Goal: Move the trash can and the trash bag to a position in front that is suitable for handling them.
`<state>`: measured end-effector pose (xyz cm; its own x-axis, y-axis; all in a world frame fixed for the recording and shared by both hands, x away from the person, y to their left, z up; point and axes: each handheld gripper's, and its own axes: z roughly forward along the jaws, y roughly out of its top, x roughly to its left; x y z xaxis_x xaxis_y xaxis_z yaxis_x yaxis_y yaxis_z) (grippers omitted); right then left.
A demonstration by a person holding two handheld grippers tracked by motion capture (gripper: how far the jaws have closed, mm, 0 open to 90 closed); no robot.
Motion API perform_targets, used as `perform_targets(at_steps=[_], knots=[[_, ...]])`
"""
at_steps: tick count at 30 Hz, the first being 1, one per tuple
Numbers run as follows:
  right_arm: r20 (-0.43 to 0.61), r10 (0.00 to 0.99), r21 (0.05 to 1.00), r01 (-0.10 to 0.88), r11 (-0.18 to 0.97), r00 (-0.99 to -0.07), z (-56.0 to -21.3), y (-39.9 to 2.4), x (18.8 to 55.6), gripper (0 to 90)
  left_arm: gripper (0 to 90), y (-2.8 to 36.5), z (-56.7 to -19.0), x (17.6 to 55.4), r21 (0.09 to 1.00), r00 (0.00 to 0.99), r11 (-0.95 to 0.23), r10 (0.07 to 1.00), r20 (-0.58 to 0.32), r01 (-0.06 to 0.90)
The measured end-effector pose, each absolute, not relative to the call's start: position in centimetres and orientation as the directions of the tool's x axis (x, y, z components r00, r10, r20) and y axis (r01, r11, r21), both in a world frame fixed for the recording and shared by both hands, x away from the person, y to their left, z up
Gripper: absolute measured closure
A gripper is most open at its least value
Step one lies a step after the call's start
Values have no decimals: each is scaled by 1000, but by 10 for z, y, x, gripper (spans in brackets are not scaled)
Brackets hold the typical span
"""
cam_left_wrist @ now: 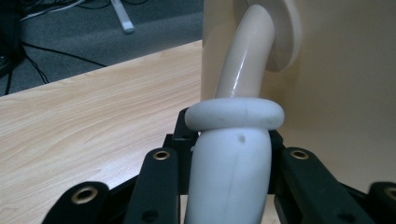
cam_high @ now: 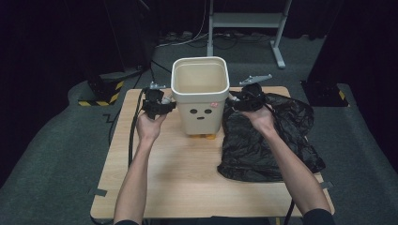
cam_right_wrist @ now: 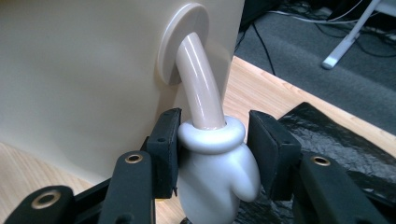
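Observation:
A cream bin (cam_high: 200, 93) with a drawn face stands upright at the back middle of the wooden table (cam_high: 187, 178). A curved arm ending in a white mitten sticks out of each side wall. My left gripper (cam_high: 162, 104) is at the bin's left side, its jaws closed against the left mitten (cam_left_wrist: 231, 158) just below the cuff. My right gripper (cam_high: 239, 101) is at the bin's right side; its pads (cam_right_wrist: 166, 140) flank the right mitten (cam_right_wrist: 217, 177) at the cuff, and the left pad visibly touches it.
A crumpled black plastic bag (cam_high: 272, 136) covers the table's right half, close under the right gripper. Small orange feet (cam_high: 206, 136) show under the bin. Behind the table on the carpet are a white stand (cam_high: 244, 21), cables and a yellow-black striped base (cam_high: 101, 96).

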<state>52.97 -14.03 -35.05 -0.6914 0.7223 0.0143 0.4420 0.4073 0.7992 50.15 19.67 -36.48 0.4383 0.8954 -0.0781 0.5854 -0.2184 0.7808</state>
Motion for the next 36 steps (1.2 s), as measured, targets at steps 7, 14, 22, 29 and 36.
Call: perform_targets(at_steps=[7, 14, 22, 29, 36], knots=[[-37, 726, 800, 416, 433, -686, -350, -140, 527, 561, 695, 194, -365, 502, 793, 435, -217, 898, -67, 570], [-79, 726, 819, 371, 438, -684, -350, -140, 524, 567, 696, 192, -366, 501, 804, 428, -206, 901, -66, 557], [-133, 742, 829, 336, 447, -657, -350, -142, 520, 576, 698, 186, -364, 502, 816, 431, -209, 901, -54, 539], [-164, 756, 842, 309, 441, -634, -348, -147, 519, 588, 700, 180, -364, 504, 824, 433, -204, 900, -54, 528], [-200, 758, 844, 284, 456, -621, -347, -152, 517, 598, 701, 171, -365, 504, 837, 432, -201, 901, -46, 509]])
